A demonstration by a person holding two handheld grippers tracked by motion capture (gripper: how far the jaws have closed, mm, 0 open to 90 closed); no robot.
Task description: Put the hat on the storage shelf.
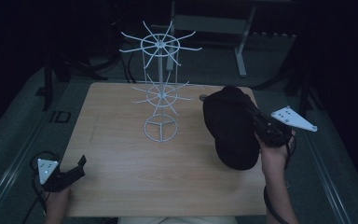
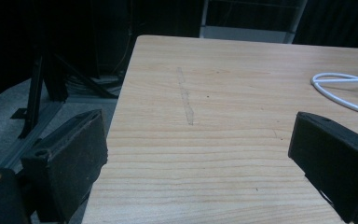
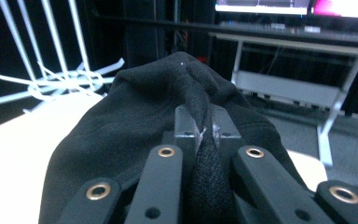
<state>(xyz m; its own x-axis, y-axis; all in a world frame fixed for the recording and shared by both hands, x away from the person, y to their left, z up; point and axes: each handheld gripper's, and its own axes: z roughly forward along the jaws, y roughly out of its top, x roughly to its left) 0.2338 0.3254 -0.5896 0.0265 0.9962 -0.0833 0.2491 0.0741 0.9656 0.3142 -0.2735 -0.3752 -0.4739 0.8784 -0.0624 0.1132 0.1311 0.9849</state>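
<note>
High view first: the right gripper has the black cap pinched by a fold of cloth, and the cap hangs over the right part of the table, well to the right of the white wire rack. Whether its lower edge touches the wood I cannot tell. The left gripper sits at the near left corner with nothing in it.

Left gripper view: the jaws stand wide apart, nothing between the pads, just bare wood ahead and the rack's base ring off to the right.

Right gripper view: the jaws are clamped tight on a ridge of the cap, fabric bunched up between them, and the rack's arms fan out at the upper left.

By the look of it the cap is soft and light, no strain on the grip, but it droops and folds wherever it is not supported. A pinch on loose cloth holds it, though the crown sags and swings; a grip on the stiffer brim or the seam would steer it better onto a rack arm. The thin wire arms look springy and could snag the fabric.
</note>
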